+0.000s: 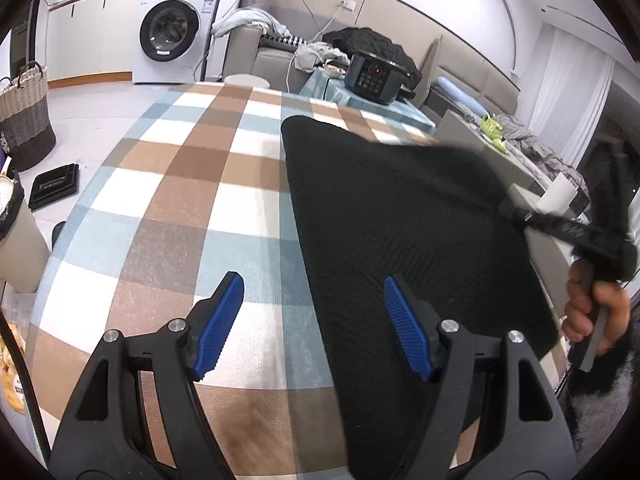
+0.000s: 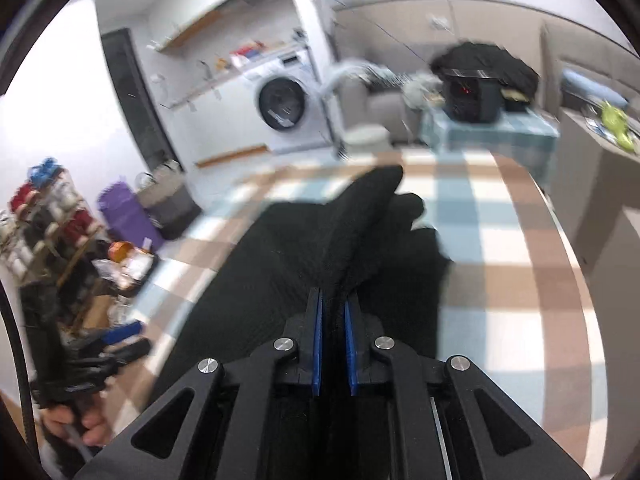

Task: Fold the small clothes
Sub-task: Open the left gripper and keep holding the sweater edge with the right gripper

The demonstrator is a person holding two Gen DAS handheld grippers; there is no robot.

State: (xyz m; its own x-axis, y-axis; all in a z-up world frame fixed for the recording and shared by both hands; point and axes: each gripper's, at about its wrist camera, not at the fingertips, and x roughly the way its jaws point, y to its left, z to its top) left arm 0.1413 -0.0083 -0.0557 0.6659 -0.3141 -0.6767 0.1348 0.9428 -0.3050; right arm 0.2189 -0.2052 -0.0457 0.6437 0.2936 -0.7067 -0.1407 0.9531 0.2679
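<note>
A black knit garment (image 1: 380,216) lies on the checked tablecloth (image 1: 192,184), on the right half of the table. My left gripper (image 1: 314,292) is open and empty, low over the cloth, its right finger over the garment's near edge. In the left wrist view the right gripper (image 1: 600,240) is at the far right, pulling a corner of the garment up and sideways. In the right wrist view my right gripper (image 2: 333,300) is shut on a bunched fold of the black garment (image 2: 320,248), lifted above the table. The view is blurred by motion.
A dark cooker (image 1: 374,76) stands on a small table beyond the far edge. A washing machine (image 1: 172,28) and a woven basket (image 1: 24,116) stand at the back left. A bin (image 1: 16,236) stands by the table's left edge. Sofas with clothes line the back right.
</note>
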